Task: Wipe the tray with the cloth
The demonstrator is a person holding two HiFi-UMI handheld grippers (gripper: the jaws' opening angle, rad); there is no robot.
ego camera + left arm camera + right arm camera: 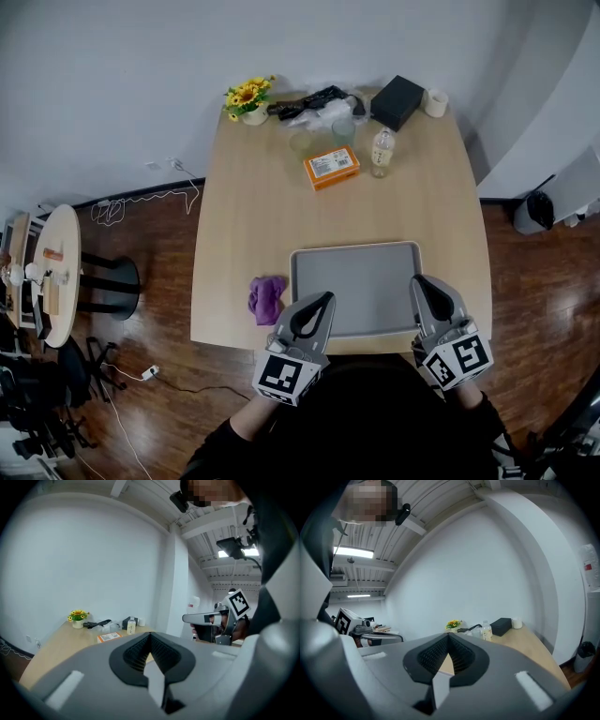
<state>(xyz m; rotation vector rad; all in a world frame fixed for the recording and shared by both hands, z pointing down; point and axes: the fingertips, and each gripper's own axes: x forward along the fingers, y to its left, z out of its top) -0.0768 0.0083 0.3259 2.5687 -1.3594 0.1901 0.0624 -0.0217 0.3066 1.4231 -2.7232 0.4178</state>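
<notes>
L gripper (pixel 323 300) & R gripper (pixel 420 281) clenched, empty, over tray (pixel 361 267) near edge; cloth (pixel 267 296) just beside; orange box (pixel 331 167), bottle (pixel 381 152) well beyond.

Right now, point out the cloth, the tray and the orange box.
cloth (pixel 267 297): head view, middle of the purple heap.
tray (pixel 356 286): head view, bare grey base.
orange box (pixel 331 168): head view, its top face.

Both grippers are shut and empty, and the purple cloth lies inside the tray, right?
Not quite. The head view shows the cloth on the table, left of the tray, not in it. The left gripper and right gripper are shut and empty.
</notes>
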